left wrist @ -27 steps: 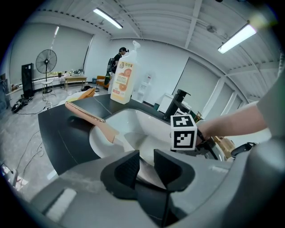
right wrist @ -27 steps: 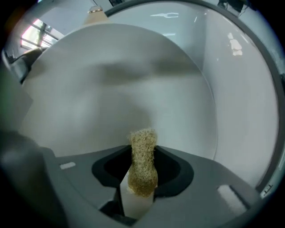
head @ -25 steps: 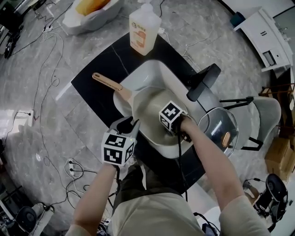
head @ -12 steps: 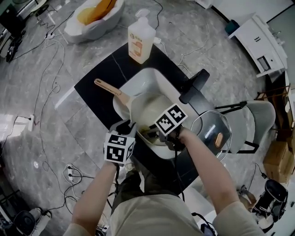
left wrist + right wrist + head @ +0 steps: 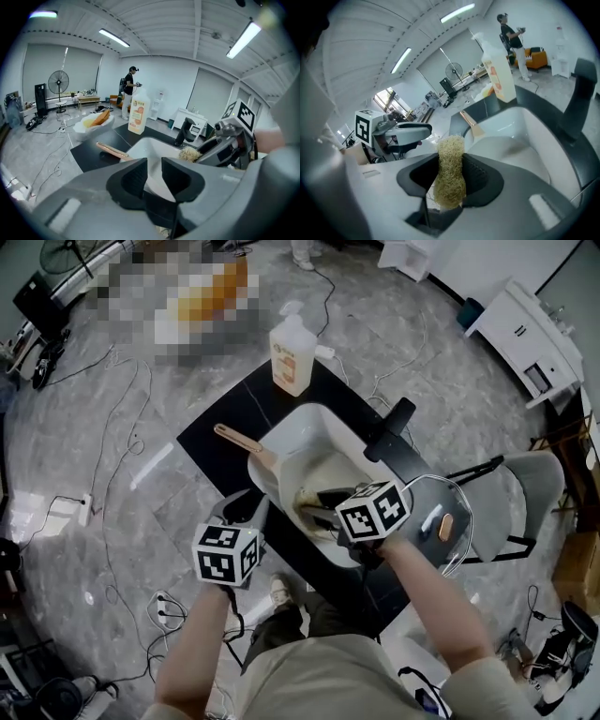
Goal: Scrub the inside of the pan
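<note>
Lifted off pan (image 5: 281,479); kept scourer (image 5: 451,173) pinched in right gripper (image 5: 316,505), left gripper (image 5: 249,509) spread, empty, barely narrowed. Risked unheld pan skidding under renewed scrubbing.

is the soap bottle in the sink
No, the bottle stands on the black mat beyond the sink.

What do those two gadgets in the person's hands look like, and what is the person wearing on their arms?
The left gripper and right gripper each have a pale grey body, two black ribbed jaws and a cube of black-and-white square markers. The left gripper's jaws have just closed slightly, with nothing between them. The person wears a beige short-sleeved shirt.
</note>
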